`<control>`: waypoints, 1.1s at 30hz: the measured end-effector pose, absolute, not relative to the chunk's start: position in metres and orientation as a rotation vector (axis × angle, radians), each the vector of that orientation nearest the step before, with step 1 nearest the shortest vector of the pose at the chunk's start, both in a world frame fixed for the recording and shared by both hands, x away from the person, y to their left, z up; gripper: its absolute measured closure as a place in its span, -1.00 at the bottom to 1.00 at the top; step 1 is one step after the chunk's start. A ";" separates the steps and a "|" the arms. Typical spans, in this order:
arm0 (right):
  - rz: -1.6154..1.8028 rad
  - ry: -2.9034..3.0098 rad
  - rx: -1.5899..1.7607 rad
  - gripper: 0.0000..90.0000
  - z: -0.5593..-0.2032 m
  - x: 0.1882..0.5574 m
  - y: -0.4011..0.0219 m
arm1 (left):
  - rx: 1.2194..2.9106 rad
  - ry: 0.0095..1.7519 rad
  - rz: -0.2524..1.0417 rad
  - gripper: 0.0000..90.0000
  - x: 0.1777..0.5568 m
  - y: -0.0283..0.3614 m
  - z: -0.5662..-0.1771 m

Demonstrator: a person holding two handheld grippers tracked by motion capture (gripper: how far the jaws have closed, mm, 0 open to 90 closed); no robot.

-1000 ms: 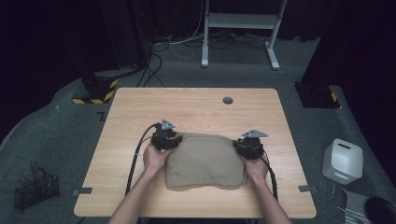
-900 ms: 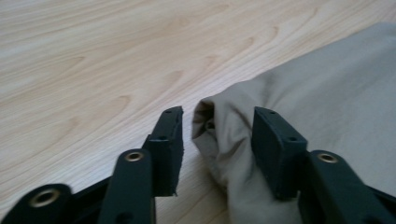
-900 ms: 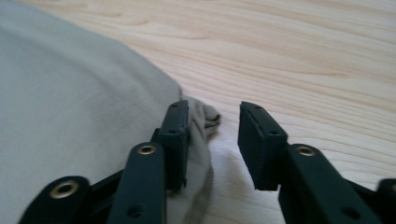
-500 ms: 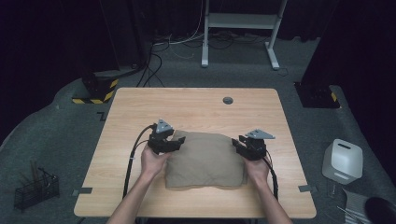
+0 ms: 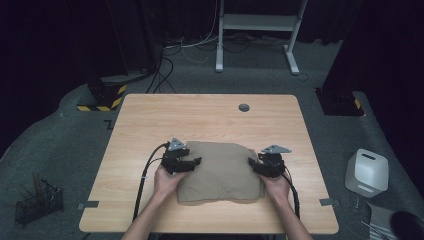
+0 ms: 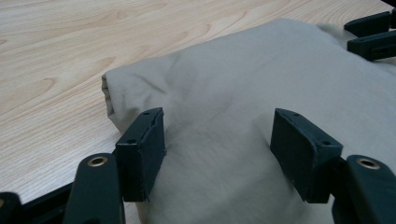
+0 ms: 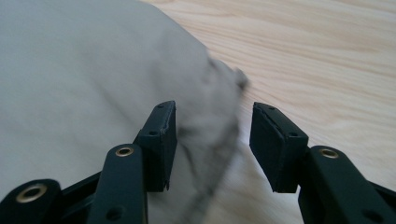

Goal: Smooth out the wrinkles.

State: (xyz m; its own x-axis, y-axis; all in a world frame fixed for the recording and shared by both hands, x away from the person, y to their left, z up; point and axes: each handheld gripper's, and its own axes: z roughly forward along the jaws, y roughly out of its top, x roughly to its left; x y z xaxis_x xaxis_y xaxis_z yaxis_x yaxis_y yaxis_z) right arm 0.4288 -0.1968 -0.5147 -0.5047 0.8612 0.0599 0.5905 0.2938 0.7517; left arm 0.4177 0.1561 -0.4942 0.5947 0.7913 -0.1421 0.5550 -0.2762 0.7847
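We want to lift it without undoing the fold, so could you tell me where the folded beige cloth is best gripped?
Probably at its two short side edges. The folded beige cloth lies flat and thick on the table, its stacked layers showing at those edges. The left gripper and right gripper, whose jaws have just been opening, already flank them; come in level from each side.

Plain tan cloth (image 5: 220,172) on a light wood-grain table (image 5: 210,117), seemingly unpatterned.

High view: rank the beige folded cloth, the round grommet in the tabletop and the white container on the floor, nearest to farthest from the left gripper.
1. Beige folded cloth, right beside the left gripper.
2. Round grommet, near the table's far edge.
3. White container, on the floor beyond the table's right side.
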 end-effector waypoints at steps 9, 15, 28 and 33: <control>1.068 2.131 1.262 0.13 -0.504 0.407 -0.205 | 1.988 1.049 0.480 -0.27 0.399 0.157 -0.482; 1.201 2.149 1.163 0.12 -0.491 0.382 -0.198 | 1.974 1.024 0.487 -0.29 0.375 0.161 -0.480; 1.137 2.269 1.138 0.05 -0.513 0.376 -0.182 | 1.999 1.076 0.450 -0.30 0.382 0.160 -0.508; 1.112 2.252 1.165 0.05 -0.514 0.387 -0.181 | 1.985 1.094 0.452 -0.29 0.393 0.158 -0.509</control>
